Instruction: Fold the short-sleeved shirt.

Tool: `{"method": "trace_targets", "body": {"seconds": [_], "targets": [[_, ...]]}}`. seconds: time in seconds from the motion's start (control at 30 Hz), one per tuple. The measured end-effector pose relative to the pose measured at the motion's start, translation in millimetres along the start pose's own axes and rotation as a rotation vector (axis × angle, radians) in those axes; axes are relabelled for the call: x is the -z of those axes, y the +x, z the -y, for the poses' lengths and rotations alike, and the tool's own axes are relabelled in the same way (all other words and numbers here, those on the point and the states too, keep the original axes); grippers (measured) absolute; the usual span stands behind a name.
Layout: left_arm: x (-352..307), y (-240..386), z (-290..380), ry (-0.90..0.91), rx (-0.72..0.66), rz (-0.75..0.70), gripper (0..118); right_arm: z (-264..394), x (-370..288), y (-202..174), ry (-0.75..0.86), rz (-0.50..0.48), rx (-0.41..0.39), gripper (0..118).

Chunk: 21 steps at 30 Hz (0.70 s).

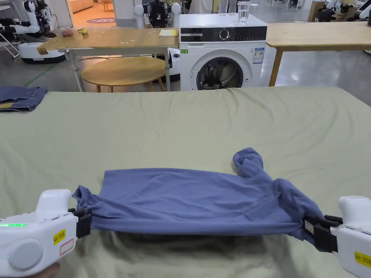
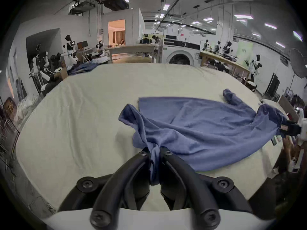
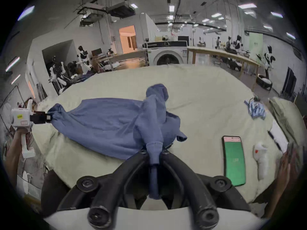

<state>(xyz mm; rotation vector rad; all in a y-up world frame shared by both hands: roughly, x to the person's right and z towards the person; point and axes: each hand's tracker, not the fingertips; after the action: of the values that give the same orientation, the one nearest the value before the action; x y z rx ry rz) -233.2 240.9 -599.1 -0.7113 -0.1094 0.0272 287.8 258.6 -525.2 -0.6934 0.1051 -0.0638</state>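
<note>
Blue cotton short-sleeved shirt (image 1: 188, 197) stretched crosswise over pale green sheeted surface (image 1: 181, 119) | left gripper (image 2: 153, 152) clamps one end | right gripper (image 3: 153, 152) clamps the other | far edge rests ahead

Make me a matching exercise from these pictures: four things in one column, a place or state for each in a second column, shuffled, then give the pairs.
Things
1. shirt
2. phone
3. glass
4. jeans

Places or states
A. stands on top of the washing machine
B. lies at the far left edge of the green sheet
C. stretched between the left gripper and the right gripper, near edge lifted
D. lies flat on the sheet, screen lit green

Pairs: 1-C, 2-D, 3-A, 4-B
</note>
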Motion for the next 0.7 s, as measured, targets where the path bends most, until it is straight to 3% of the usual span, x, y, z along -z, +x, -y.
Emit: {"method": "trace_targets", "body": {"seconds": [0.13, 0.27, 0.4, 0.43, 0.47, 0.5, 0.53, 0.57, 0.7], "targets": [[-24.6, -4.9, 32.3, -0.038, -0.013, 0.008, 4, 28.7, -14.8, -7.2, -0.063, 0.010, -0.037, 4], [-7.2, -11.8, 89.2, -0.138, -0.089, 0.020, 4, 85.7, 14.9, -11.0, -0.164, 0.053, -0.038, 4], [-19.1, -11.7, 103.6, -0.055, -0.091, 0.006, 4, 110.2, 24.0, -13.7, -0.164, 0.060, -0.019, 6], [-27.4, -11.3, 99.2, -0.028, -0.089, -0.001, 7, 105.5, 17.5, -15.2, -0.145, 0.059, -0.007, 17], [-38.1, -6.9, 92.2, 0.003, -0.057, -0.041, 20, 96.8, 8.2, -17.1, -0.121, 0.049, -0.008, 40], [-48.2, -2.2, 84.5, 0.036, 0.006, -0.116, 58, 87.5, 1.1, -20.4, -0.105, 0.037, -0.016, 80], [-54.5, 2.2, 76.6, 0.060, 0.050, -0.145, 92, 76.0, -7.9, -23.5, -0.085, 0.046, -0.034, 101], [-62.3, 6.3, 65.9, 0.091, 0.077, -0.165, 111, 63.1, -15.2, -31.2, -0.039, 0.038, -0.060, 106], [-67.2, 33.6, 27.5, 0.184, 0.084, -0.084, 113, 14.7, -25.0, -75.8, 0.134, 0.029, -0.126, 106]]}}
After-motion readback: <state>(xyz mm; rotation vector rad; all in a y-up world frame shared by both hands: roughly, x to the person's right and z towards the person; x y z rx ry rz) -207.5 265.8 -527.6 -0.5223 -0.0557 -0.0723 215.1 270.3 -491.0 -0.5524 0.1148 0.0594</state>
